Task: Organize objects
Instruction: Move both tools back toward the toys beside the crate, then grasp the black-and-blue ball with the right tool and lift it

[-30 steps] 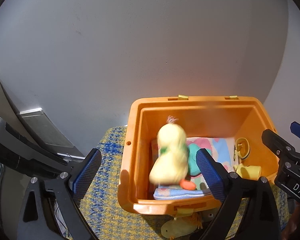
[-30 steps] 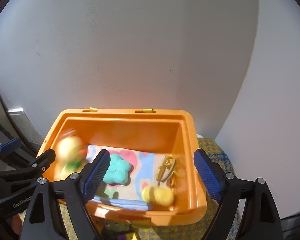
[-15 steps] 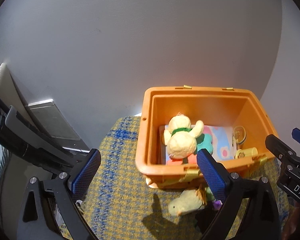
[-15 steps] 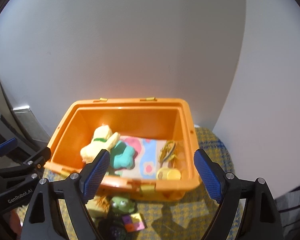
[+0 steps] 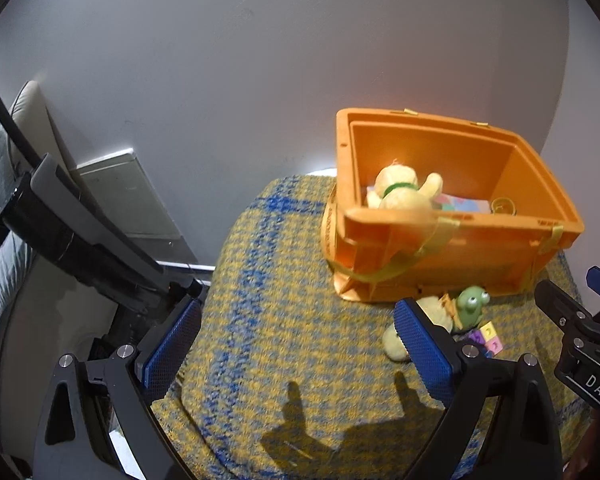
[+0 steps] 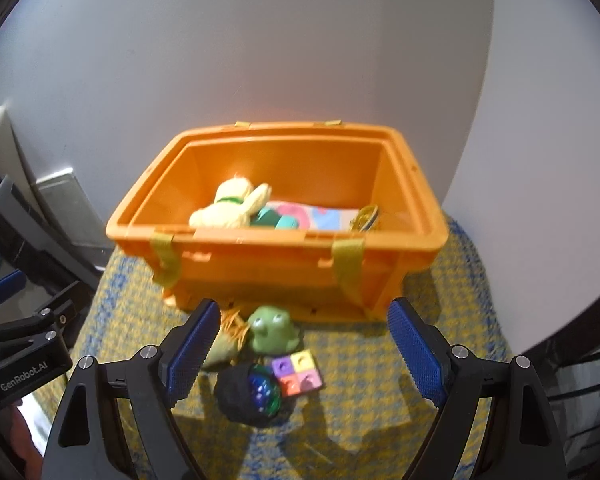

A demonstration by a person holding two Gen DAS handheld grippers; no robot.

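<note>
Both grippers empty, fingers wide: left gripper (image 5: pixel 296 354), right gripper (image 6: pixel 300 346). Orange bin (image 6: pixel 380 256) ahead of fingers, plush dog (image 6: pixel 230 210) inside. Frog toy (image 6: pixel 274 330) lies between right fingers, touching bin base. Likely next: lower straight, close on frog body, avoid black pouch (image 6: pixel 248 394).

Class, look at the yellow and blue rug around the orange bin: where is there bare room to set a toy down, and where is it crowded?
Bare rug lies left of the orange bin, between it and the left tool. The strip before the bin's front wall is crowded: green frog, colored block, dark ball, yellow plush. In the bin, room remains near the right wall.
</note>
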